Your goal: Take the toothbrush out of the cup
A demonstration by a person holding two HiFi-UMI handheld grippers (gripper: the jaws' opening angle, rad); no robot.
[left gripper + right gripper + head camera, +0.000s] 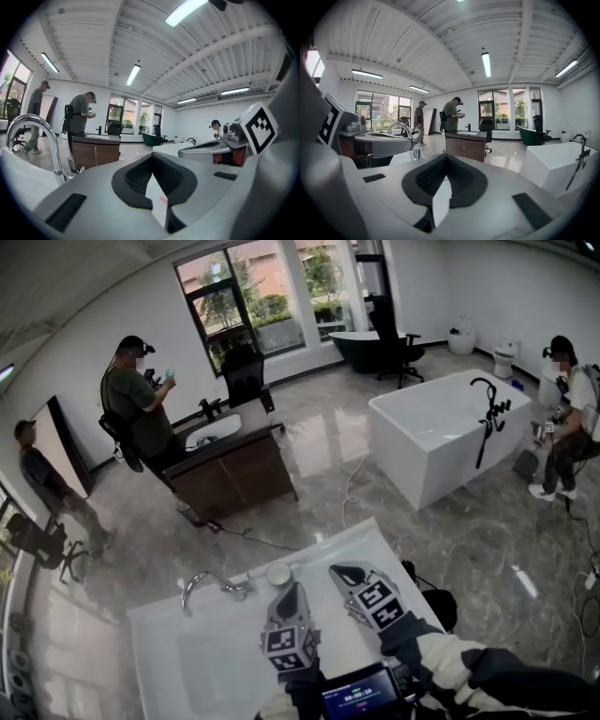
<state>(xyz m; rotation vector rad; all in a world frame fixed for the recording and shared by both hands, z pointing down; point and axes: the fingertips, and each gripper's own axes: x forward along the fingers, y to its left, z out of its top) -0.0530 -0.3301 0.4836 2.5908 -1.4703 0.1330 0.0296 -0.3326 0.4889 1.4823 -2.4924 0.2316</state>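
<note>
Nearest item: small dark screen with pale digits (361,699), at the near edge of the head view, between the person's forearms.

Item: left tool (292,589), grey two-jaw body with a square-marker cube. Its dark ribbed pads are pressed together. A thin white sliver with a pink fleck shows in the seam; whether that is an object or the surface beyond cannot be told.

Item: right tool (341,571), same build, held over the worktop's right part. Its pads are pressed together too, with a similar white sliver in the seam, unidentified.

Item: glossy white worktop with a shallow basin (187,662).

Item: curved chrome faucet (211,585), by the far edge, left of centre.

Item: small round white cup (278,574), upright near the far edge, just right of the faucet and just beyond the left tool's tip. Only a pale mouth shows.

Item: toothbrush. It cannot be made out in any view, neither standing in the cup nor plainly in a tool.

Handling note (judgement): probably light, slim, stiff and smooth, so liable to pivot or slip. It is best pinched across the handle above the cup rim, clear of the bristles. The cup looks light and may tip or lift with it.
</note>
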